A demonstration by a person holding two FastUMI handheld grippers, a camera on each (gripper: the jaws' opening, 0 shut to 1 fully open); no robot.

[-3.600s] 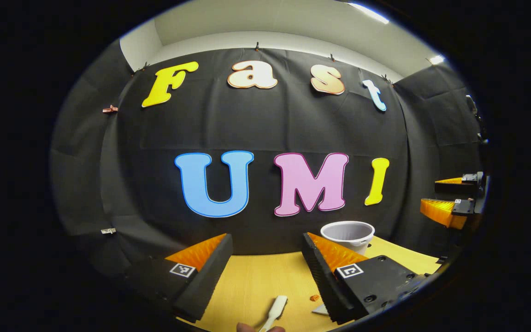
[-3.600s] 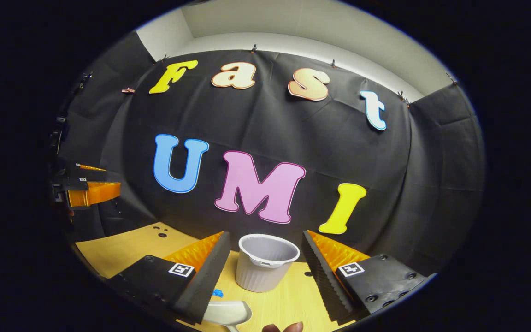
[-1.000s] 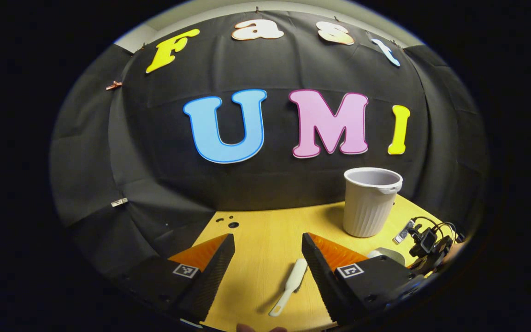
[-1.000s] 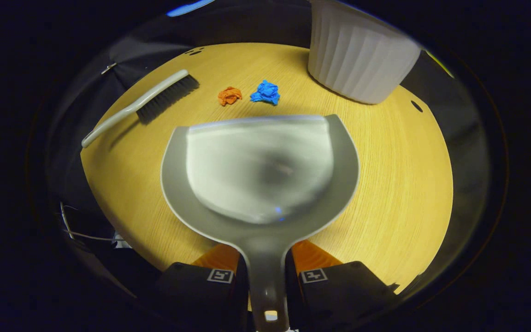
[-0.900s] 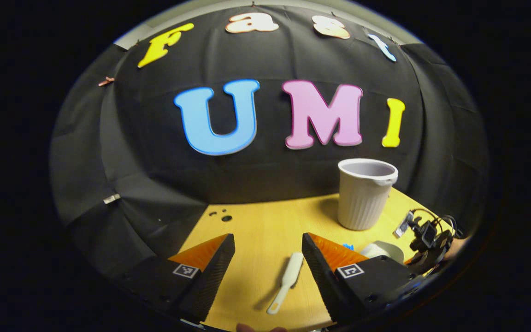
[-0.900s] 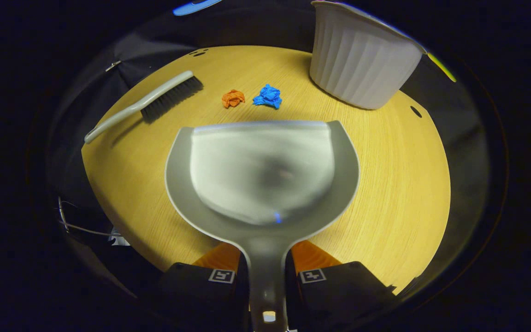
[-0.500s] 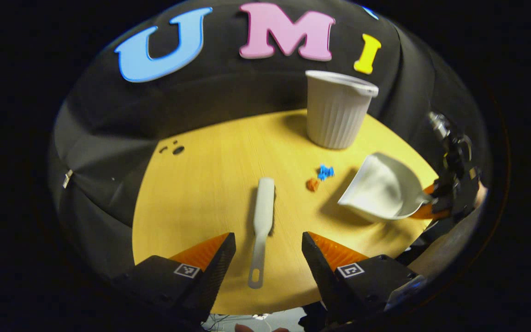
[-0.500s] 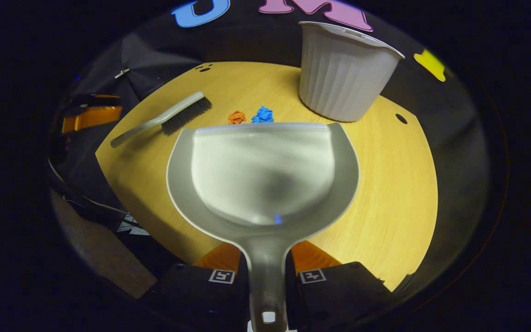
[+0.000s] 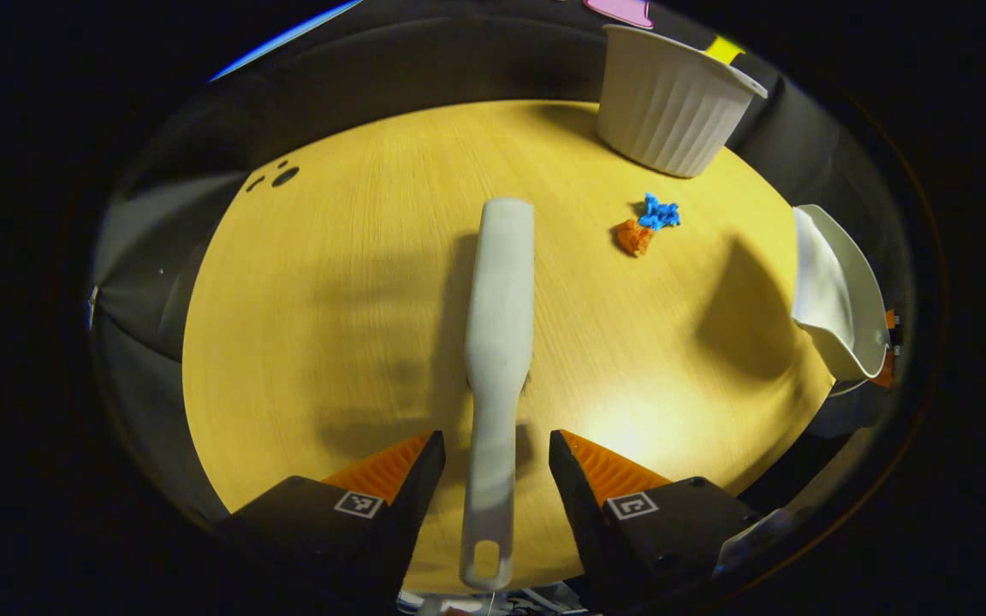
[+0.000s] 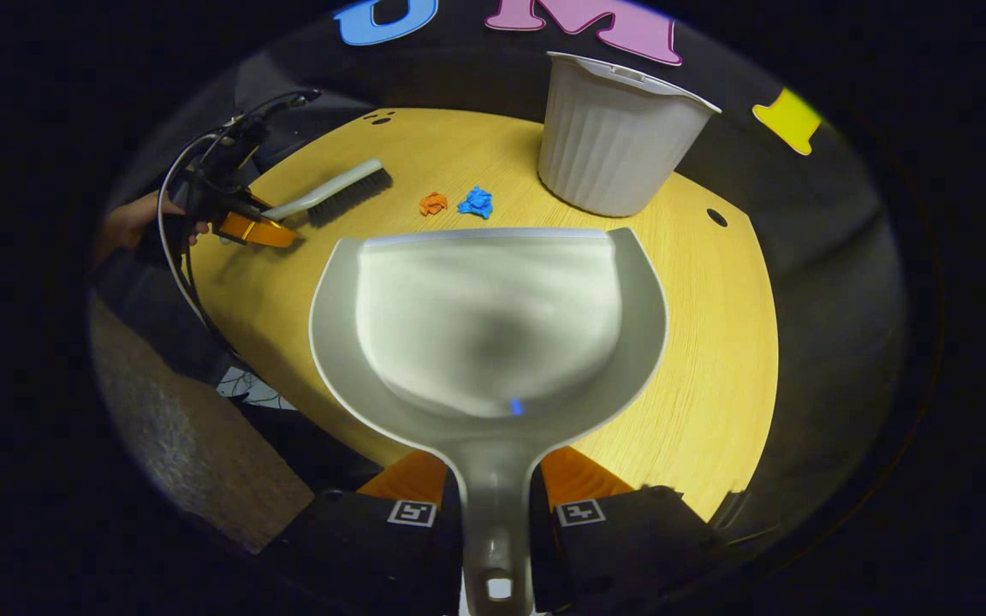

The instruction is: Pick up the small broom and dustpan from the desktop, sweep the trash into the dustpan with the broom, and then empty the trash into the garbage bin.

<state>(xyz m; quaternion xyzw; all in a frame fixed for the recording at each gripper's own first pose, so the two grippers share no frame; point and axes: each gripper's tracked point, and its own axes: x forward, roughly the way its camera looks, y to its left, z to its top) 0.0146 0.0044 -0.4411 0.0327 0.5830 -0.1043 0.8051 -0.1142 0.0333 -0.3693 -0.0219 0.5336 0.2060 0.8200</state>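
Lowered since half a second ago: left hand-held gripper (image 9: 489,479), now straddling the broom handle instead of hovering short of it; dustpan barely shifted.

Round yellow wood-grain worktop (image 9: 356,282): carries everything. Pale ribbed plastic garbage bin (image 9: 671,111): upright at the far edge, well apart from the broom.

Grey plastic dustpan (image 10: 484,334): raised off the worktop, handle pinched between both fingers of the right hand-held gripper (image 10: 493,505). Keep level, mouth toward the trash.

Small pale long-handled broom (image 9: 497,342): flat on the worktop, handle between the spread fingers of the left hand-held gripper, neither finger seen pressing on it. Centre the handle between the pads, then close squarely; clamp ahead of the hanging hole to avoid pivoting. Lift only after a firm grip.

Crumpled blue scrap (image 9: 658,212) and orange scrap (image 9: 632,237): touching or nearly so, between broom and bin. Avoid scattering during the lift.
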